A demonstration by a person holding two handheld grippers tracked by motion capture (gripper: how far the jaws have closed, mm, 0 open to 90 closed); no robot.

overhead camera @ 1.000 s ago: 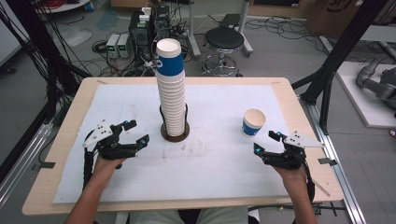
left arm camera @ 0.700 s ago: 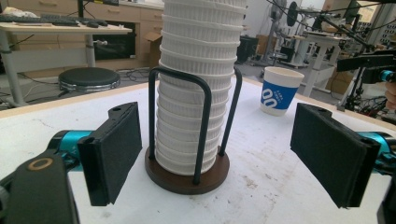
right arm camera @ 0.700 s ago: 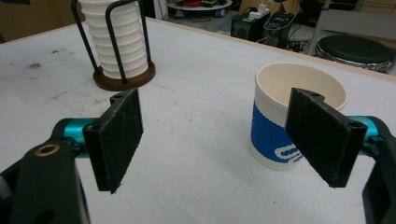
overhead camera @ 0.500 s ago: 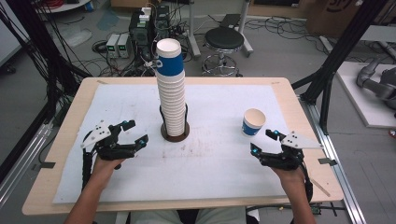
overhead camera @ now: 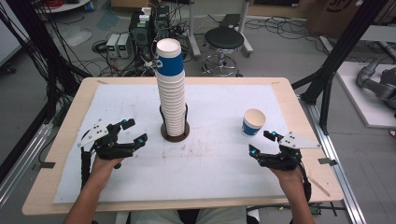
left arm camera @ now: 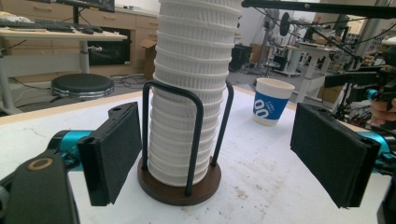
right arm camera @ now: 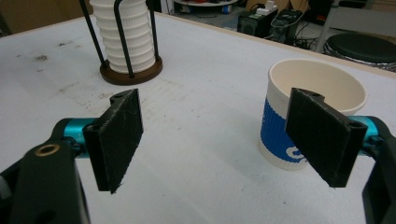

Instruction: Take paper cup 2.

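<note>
From above, the left tongs and right tongs rest open on the worktop, the single cup just beyond the right pair. The left gripper view faces the cup stack in its holder. The right gripper view has the cup near its right-hand jaw, untouched.
</note>
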